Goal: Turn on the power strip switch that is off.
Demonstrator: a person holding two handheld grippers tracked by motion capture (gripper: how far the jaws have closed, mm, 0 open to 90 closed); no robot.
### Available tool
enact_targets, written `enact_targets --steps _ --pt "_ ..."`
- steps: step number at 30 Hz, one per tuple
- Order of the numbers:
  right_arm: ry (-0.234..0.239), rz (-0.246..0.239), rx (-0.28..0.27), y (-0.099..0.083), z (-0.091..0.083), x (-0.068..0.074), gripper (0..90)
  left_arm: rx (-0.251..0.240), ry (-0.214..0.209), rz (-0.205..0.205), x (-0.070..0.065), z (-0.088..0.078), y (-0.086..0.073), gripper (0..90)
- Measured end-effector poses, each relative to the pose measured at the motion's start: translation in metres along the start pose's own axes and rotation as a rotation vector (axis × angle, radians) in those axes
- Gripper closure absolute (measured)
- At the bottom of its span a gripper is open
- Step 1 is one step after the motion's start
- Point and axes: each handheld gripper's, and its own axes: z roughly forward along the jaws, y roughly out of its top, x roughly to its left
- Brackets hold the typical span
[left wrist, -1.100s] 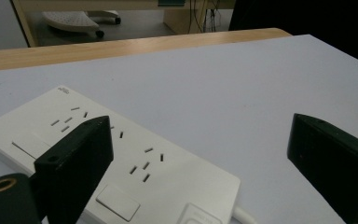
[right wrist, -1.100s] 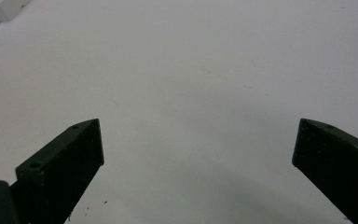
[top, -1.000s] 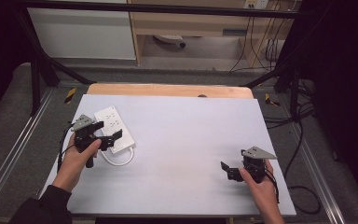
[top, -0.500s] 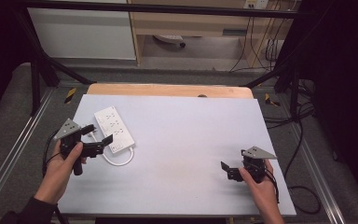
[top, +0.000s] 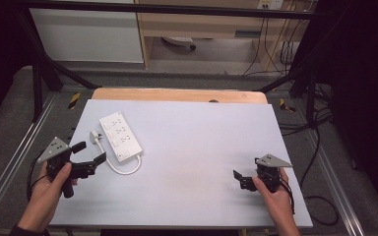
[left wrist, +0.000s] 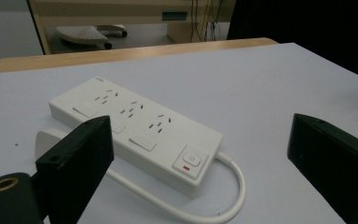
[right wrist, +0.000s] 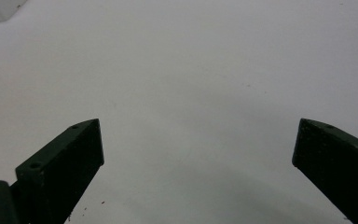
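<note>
A white power strip [top: 120, 136] lies flat at the table's left, its white cable [top: 128, 169] looping back to a white plug [top: 95, 136] beside it. My left gripper [top: 89, 152] is held just left of and nearer than the strip, open, with nothing between its jaws. In the left gripper view the power strip [left wrist: 135, 130] lies ahead of the open left gripper [left wrist: 200, 154], with the plug [left wrist: 46, 140] partly behind one jaw. My right gripper [top: 241, 179] hovers open over bare table at the near right. The right gripper [right wrist: 198, 149] holds nothing.
A pale grey sheet [top: 202, 142] covers the table, with a wooden strip [top: 177, 95] along its far edge. Metal rails [top: 10, 172] run down both sides. Cables [top: 320, 147] hang off the right side. A corner of the strip [right wrist: 0, 7] appears in the right gripper view.
My left gripper has pulled back from the power strip's plug end, toward the near left edge of the table. The right gripper has stayed put.
</note>
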Motion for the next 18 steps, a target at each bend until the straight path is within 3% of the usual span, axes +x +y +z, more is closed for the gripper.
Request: enact_targets --steps 8,13,18 --pt "-0.001 0.004 0.0 0.0 0.0 0.0 2.4 0.016 -0.003 -0.014 0.0 -0.01 -0.021 7.4" --pt "-0.007 0.004 0.0 -0.001 0.0 -0.001 2.4 0.079 -0.023 -0.016 -0.005 -0.009 -0.043 7.5" --pt "-0.015 0.011 0.014 -0.001 0.004 -0.003 1.9 0.122 -0.045 0.02 -0.013 -0.006 -0.056 7.9"
